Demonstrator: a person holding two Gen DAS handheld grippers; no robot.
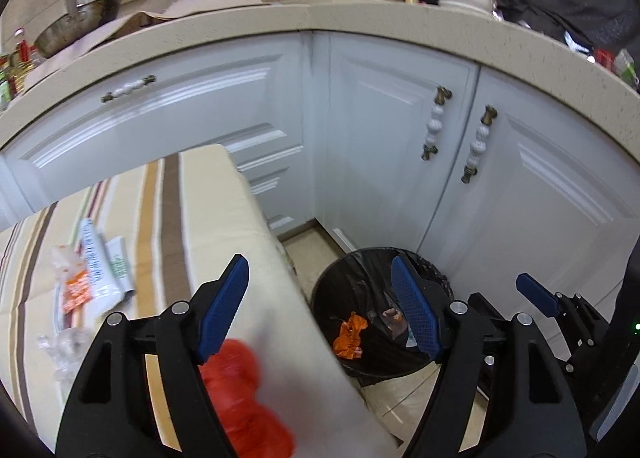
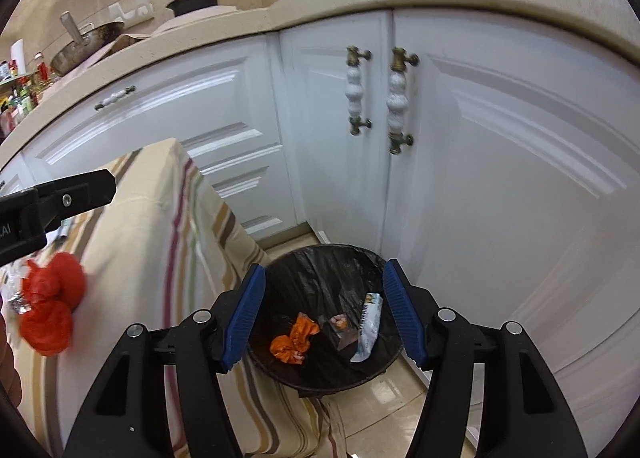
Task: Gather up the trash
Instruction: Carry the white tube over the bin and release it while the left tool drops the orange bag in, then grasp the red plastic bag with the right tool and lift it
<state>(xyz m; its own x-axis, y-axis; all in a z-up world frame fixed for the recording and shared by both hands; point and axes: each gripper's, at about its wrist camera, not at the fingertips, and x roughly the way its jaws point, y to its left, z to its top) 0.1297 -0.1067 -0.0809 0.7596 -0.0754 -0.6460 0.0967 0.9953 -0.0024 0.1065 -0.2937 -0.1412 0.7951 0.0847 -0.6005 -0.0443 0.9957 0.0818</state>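
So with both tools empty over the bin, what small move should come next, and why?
Probably the left tool should drop onto the red bag lying on the striped cloth just below its open fingers. The right tool hangs open over the bin, which already holds wrappers, while more litter waits on the cloth.

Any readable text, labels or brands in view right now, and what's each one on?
".AI": white letters on the black body of the left gripper, cut off at the right view's edge.
White and orange printed wrappers on the striped tablecloth: print blurred, unreadable.
Pale wrapper in the black-lined bin: too small.
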